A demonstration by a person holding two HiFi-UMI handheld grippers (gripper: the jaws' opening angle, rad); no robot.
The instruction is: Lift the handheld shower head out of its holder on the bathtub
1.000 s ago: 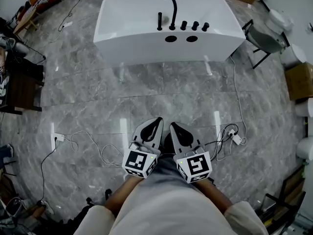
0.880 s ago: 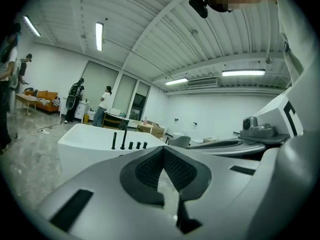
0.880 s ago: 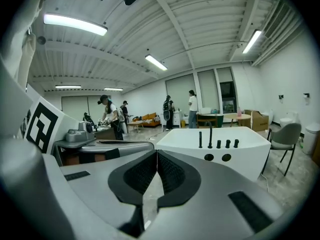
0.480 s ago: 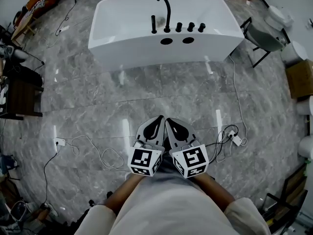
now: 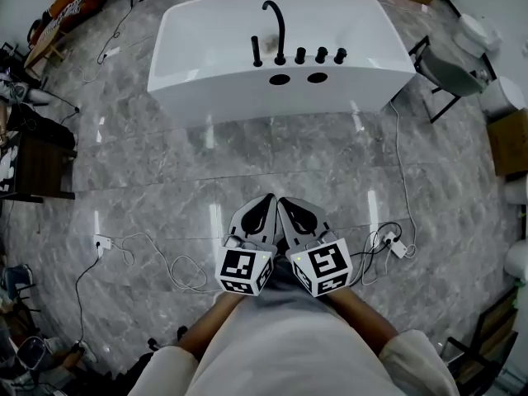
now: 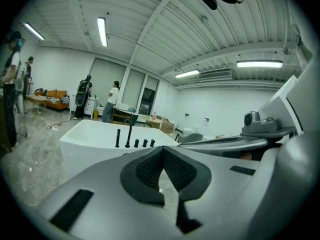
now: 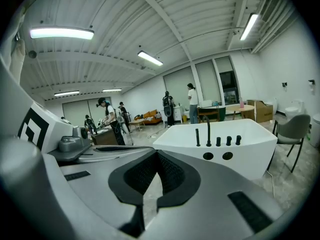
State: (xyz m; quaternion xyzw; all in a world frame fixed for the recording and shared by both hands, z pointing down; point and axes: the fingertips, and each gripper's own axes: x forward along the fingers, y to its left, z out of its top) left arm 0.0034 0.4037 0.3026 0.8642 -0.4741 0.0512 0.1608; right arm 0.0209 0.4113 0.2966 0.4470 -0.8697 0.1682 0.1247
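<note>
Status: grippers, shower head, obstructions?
Left gripper, right gripper shut, empty, short of bathtub. Shower head seated upright on its rim. Cables on floor either side.

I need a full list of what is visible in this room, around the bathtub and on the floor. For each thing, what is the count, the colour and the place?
bathtub: one, white, top centre of the head view
faucet: one, black, curved, on the tub's near ledge
handheld shower head: one, black, upright in its holder, left of the faucet
knobs: three, black, right of the faucet
round holes: two, dark, in the tub's near wall
floor: grey marble tiles
cables: several, white and dark, on the floor either side of the grippers
chair: one, grey, right of the tub
cardboard box: one, brown, far right
people: several, far behind the tub
left gripper: grey, shut, empty
right gripper: grey, shut, empty
</note>
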